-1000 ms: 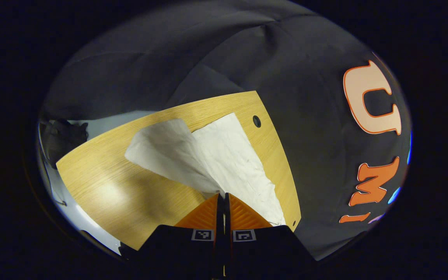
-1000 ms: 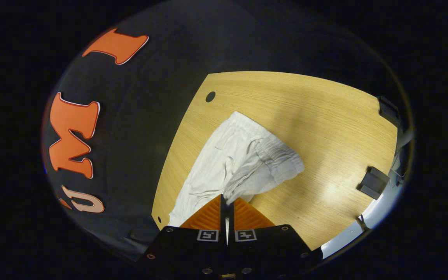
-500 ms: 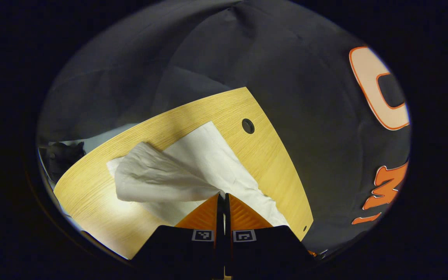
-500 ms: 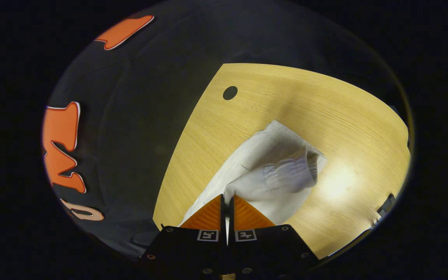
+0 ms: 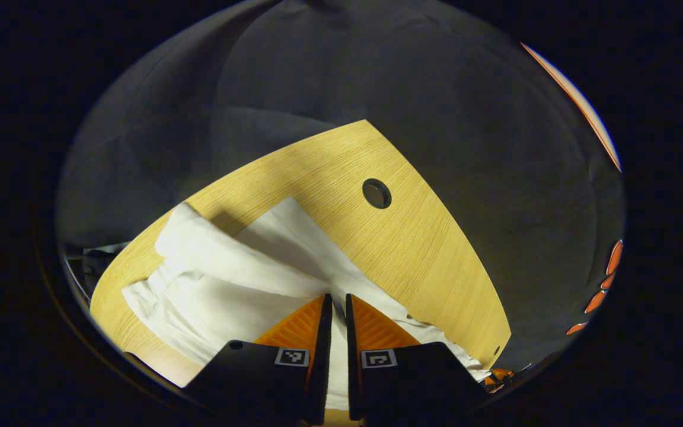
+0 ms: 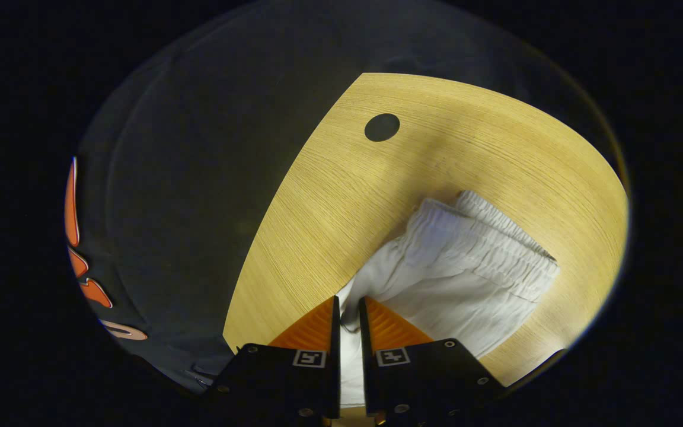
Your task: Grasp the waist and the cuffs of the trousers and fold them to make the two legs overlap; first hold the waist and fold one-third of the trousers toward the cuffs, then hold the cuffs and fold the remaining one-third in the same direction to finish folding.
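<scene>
White trousers (image 5: 229, 284) lie on the wooden table (image 5: 424, 249), one leg laid over the other. In the left gripper view the cuff end spreads to the left, just beyond my left gripper (image 5: 337, 299). Its fingers stand slightly apart, low over the cloth, which shows in the gap between them. In the right gripper view the gathered elastic waistband (image 6: 495, 249) of the trousers (image 6: 454, 284) lies flat to the right on the table (image 6: 329, 207). My right gripper (image 6: 348, 302) sits at the cloth's near edge, its fingers also a little apart.
A round cable hole (image 5: 376, 193) (image 6: 382, 127) is in the tabletop beyond the trousers. The table's far edge runs along the black cloth wall. A dark object (image 5: 89, 267) sits past the table's left edge in the left gripper view.
Both grippers have come down with the lifted leg and laid it over the other one. Their fingers, shut on the cloth before, have now parted slightly.
</scene>
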Demonstrator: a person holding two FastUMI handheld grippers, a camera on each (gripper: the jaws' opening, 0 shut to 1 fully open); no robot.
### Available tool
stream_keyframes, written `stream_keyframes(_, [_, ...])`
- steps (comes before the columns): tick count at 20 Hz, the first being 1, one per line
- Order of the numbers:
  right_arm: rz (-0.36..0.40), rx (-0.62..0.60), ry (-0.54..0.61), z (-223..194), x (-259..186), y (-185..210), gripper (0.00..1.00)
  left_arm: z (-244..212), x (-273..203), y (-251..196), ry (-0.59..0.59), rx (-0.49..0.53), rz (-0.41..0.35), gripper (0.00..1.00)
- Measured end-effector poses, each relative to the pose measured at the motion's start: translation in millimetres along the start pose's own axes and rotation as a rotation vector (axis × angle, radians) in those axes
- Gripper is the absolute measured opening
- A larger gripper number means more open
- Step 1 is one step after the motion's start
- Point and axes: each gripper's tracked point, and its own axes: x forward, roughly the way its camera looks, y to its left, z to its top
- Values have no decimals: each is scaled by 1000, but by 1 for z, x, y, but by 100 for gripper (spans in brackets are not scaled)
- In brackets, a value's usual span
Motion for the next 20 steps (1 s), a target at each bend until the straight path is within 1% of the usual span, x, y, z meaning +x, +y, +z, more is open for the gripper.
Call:
stream_keyframes(1, [15, 1, -8, 2, -2, 1, 32, 3, 3, -5, -19, 25, -4, 34])
stream_keyframes(2, [28, -1, -15, 4, -5, 4, 45, 9, -3, -6, -40, 45, 3, 51])
stream_keyframes(3, [33, -4, -23, 4, -10, 5, 70, 12, -5, -7, -62, 61, 7, 67])
stream_keyframes(4, [38, -16, -36, 7, -16, 7, 66, 16, -12, -8, -76, 77, 9, 84])
stream_keyframes(5, [36, -39, -50, 8, -22, 7, 84, 19, -17, -11, -86, 90, 13, 100])
stream_keyframes(6, [31, -65, -62, 7, -27, 5, 90, 19, -23, -16, -96, 95, 1, 99])
stream_keyframes(7, [29, -92, -71, 5, -37, 5, 97, 20, -30, -21, -107, 92, -24, 100])
stream_keyframes(9, [42, -170, -122, 4, -52, 9, 98, 19, -49, -27, -134, 99, -70, 99])
stream_keyframes(11, [62, -256, -174, -2, -72, 15, 98, 20, -72, -28, -170, 145, -90, 99])
stream_keyframes(12, [67, -280, -200, -5, -84, 16, 98, 19, -83, -31, -187, 178, -95, 100])
stream_keyframes(13, [90, -290, -233, -7, -97, 21, 98, 16, -95, -30, -198, 214, -103, 99])
stream_keyframes(14, [124, -293, -257, -12, -110, 28, 98, 11, -110, -28, -213, 248, -111, 99])
stream_keyframes(16, [166, -290, -294, -22, -138, 31, 98, 5, -142, -24, -250, 311, -120, 100])
stream_keyframes(18, [179, -298, -312, -36, -161, 23, 98, 1, -171, -19, -314, 368, -109, 99])
stream_keyframes(20, [177, -302, -328, -50, -181, 9, 98, -13, -201, -16, -373, 428, -129, 99])
